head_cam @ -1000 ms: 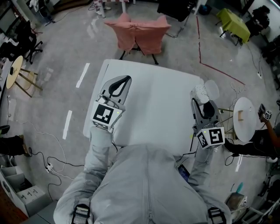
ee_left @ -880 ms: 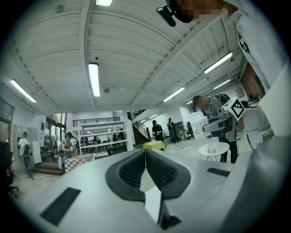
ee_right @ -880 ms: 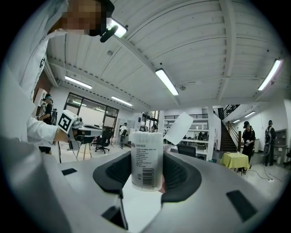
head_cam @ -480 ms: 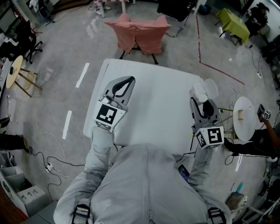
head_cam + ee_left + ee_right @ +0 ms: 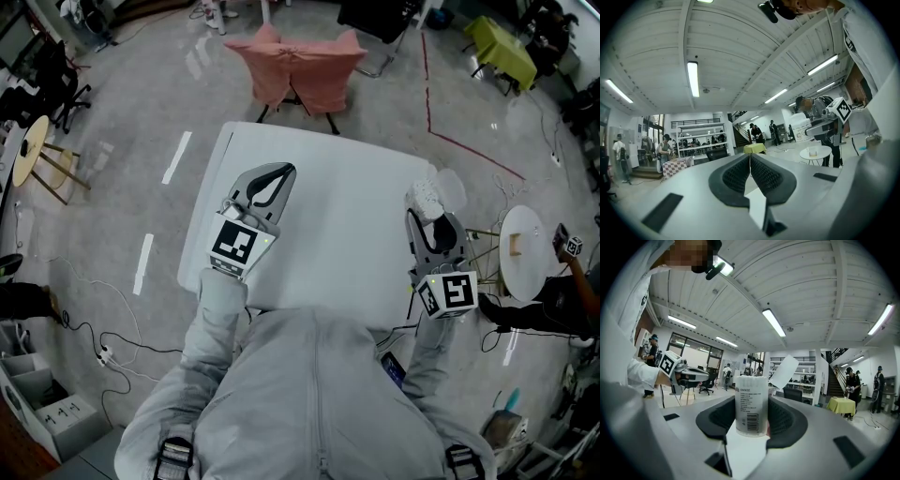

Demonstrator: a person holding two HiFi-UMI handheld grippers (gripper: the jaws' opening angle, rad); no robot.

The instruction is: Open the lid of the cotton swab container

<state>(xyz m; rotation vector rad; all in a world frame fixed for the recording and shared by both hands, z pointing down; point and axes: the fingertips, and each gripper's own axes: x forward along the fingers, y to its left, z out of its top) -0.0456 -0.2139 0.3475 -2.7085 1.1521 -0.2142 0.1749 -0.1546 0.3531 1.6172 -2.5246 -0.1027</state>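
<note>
A clear cotton swab container with a printed label stands upright between the pads of my right gripper, which is shut on it. Its hinged lid stands flipped up at the container's top right. In the head view the container and its lid hang just past the right edge of the white table, held by the right gripper. My left gripper is over the table's left part, jaws shut with nothing between them.
A chair draped in pink cloth stands beyond the table's far edge. A small round white table and a person are at the right. A round wooden stool stands far left; cables lie on the floor.
My left gripper has shifted slightly to the right over the table. The right gripper and the container have stayed put.
</note>
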